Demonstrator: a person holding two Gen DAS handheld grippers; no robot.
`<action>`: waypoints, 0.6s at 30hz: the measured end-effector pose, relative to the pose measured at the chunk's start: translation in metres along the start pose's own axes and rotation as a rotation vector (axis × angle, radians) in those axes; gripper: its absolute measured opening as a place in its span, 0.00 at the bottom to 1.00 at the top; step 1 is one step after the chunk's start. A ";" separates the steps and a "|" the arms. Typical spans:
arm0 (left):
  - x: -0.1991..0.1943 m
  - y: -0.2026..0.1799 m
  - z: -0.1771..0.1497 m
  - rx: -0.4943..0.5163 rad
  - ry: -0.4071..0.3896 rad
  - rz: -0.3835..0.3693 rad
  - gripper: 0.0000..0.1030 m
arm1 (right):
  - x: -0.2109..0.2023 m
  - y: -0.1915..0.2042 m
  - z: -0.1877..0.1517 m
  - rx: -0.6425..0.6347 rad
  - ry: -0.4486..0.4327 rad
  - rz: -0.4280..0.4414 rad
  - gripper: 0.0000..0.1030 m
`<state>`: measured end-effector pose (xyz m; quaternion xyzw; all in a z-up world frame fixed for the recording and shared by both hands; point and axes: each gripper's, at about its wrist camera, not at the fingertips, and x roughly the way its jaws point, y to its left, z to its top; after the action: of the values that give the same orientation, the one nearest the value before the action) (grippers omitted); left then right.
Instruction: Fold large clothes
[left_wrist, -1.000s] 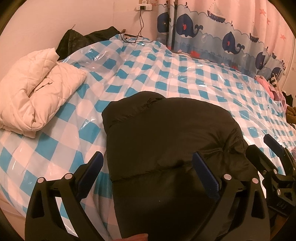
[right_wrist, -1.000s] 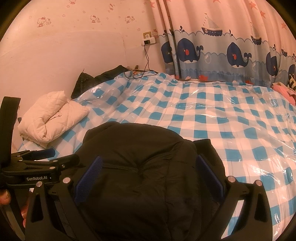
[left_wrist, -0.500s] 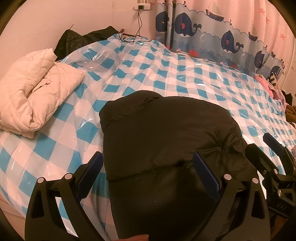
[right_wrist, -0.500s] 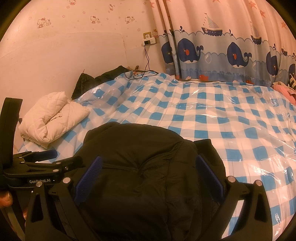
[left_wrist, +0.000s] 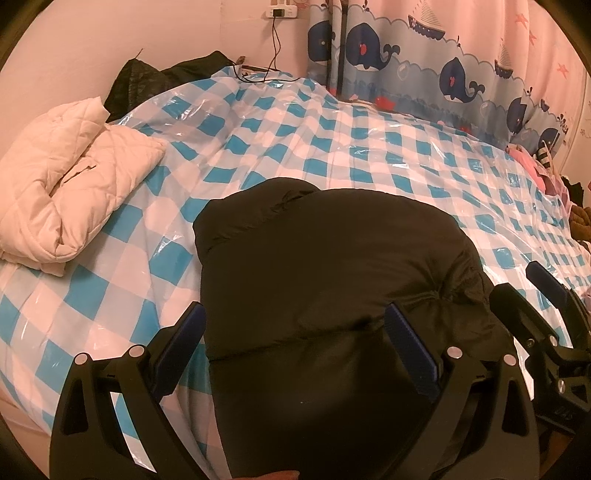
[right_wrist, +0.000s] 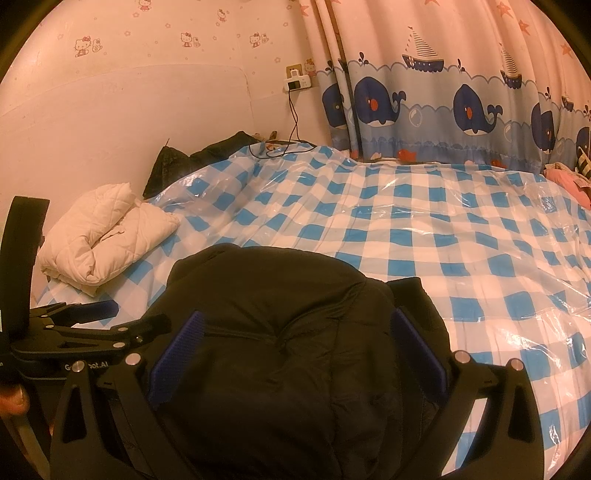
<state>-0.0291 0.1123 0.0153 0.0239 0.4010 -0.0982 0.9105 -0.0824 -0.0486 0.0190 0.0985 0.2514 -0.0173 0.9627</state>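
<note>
Both grippers, left gripper (left_wrist: 295, 343) and right gripper (right_wrist: 295, 345), hover side by side with fingers spread wide over the folded black jacket (left_wrist: 332, 280), which lies on the checkered bed (left_wrist: 369, 147), well right of a cream quilt (left_wrist: 74, 199).

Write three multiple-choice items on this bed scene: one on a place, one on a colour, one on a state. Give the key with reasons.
1. Where does the folded cream quilted jacket lie relative to the puffy black padded jacket?
A. on top of it
B. apart from it, to its left on the bed
C. on the floor

2. What colours is the plastic-covered checked bed cover?
A. red and yellow
B. green and black
C. blue and white

3. How do the left tongs stand?
A. open, over the black jacket
B. shut on the cream jacket
C. out of view

Key: 1 B, checked cover shows between the two jackets. 2 C, its squares are blue and white. 3 A, the blue pads stand wide apart.
</note>
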 end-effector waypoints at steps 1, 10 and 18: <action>-0.001 -0.001 -0.001 0.000 0.000 0.000 0.91 | 0.000 0.000 0.000 0.000 0.000 0.000 0.94; 0.002 0.001 -0.002 -0.038 0.020 -0.054 0.93 | 0.000 0.001 0.000 0.002 0.000 0.000 0.94; -0.003 0.004 -0.009 -0.104 -0.043 -0.217 0.92 | 0.002 0.003 -0.001 0.008 0.003 0.001 0.94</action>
<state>-0.0367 0.1174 0.0112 -0.0689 0.3860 -0.1760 0.9029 -0.0810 -0.0455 0.0181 0.1026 0.2527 -0.0180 0.9619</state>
